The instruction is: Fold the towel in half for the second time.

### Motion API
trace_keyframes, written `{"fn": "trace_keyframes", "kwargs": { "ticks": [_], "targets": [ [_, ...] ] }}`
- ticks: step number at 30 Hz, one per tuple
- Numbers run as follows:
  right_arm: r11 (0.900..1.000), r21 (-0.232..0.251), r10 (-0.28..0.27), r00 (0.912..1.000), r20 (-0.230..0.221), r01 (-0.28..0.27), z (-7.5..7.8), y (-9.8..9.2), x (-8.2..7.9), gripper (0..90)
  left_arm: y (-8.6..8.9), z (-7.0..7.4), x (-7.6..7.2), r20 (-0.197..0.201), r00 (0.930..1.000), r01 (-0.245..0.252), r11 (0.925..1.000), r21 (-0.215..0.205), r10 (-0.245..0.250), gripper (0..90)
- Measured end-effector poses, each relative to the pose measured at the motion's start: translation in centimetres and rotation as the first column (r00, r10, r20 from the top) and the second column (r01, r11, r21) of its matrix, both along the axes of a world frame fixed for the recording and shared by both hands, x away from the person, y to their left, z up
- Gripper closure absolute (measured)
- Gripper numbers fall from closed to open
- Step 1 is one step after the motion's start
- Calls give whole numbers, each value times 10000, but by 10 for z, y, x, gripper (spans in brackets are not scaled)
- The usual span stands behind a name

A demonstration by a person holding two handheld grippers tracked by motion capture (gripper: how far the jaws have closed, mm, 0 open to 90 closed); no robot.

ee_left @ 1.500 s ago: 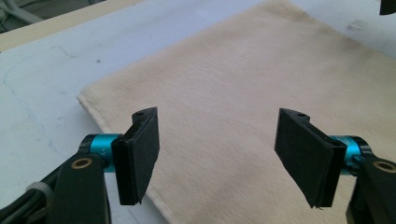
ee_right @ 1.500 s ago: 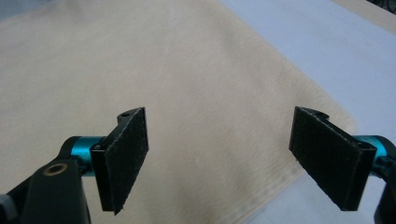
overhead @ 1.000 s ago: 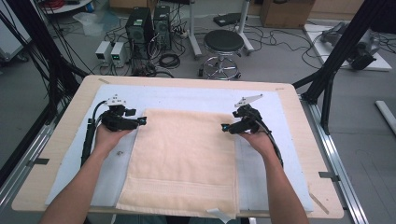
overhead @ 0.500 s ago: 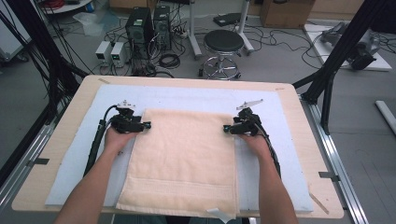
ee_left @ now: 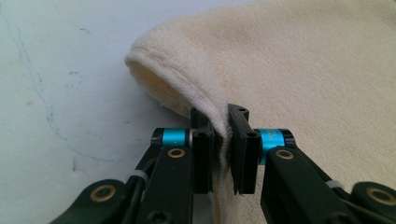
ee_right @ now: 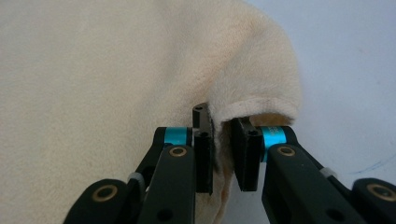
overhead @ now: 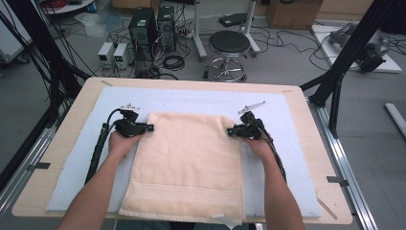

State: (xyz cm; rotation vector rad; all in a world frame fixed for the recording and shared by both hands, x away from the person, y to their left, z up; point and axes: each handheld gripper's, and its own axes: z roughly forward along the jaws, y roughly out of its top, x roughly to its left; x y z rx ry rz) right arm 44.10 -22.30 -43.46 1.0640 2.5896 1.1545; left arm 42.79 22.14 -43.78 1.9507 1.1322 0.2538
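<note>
Both grippers have just closed: left gripper [overhead: 143, 128] and right gripper [overhead: 234, 131] each clamp a far corner of the towel [overhead: 186, 163], which lies flat on the table [overhead: 306, 120]. Lift the 2 corners evenly, keeping the edge taut.

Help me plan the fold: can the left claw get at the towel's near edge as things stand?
Probably not yet: the left claw is shut on the towel at its far left corner, and must let go first.
</note>
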Motion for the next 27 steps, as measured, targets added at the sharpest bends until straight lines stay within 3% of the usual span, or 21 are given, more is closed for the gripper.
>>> {"fn": "trace_keyframes", "kwargs": {
  "ticks": [5, 10, 13, 15, 19, 22, 27],
  "targets": [
    [9996, 155, 242, 9988, 436, -249, 14, -2, -7, 813, 5, 14, -6, 617, 9979, 193, 9992, -345, -172, 816],
    [9969, 457, 583, 9928, 1051, -634, 38, -5, -22, 815, 10, 37, -23, 1407, 9890, 543, 9971, -524, -465, 820],
    [9927, 724, 854, 9865, 1401, -962, 56, -8, -36, 815, 16, 51, -41, 1958, 9784, 797, 9952, -576, -671, 820],
    [9891, 755, 1117, 9776, 1782, -1267, 67, -9, -51, 814, 19, 58, -59, 2347, 9680, 998, 9943, -372, -884, 820],
    [9791, 719, 1698, 9587, 2281, -1905, 80, -9, -85, 813, 25, 56, -99, 2875, 9498, 1371, 9902, -275, -1235, 819],
    [9728, 718, 1985, 9522, 2323, -2203, 75, -11, -112, 811, 30, 46, -127, 2880, 9460, 1666, 9852, -392, -1486, 815],
    [9651, 620, 2364, 9484, 2115, -2544, 53, -11, -149, 801, 35, 24, -159, 2280, 9509, 2212, 9749, -269, -2094, 802]
  ]
}}
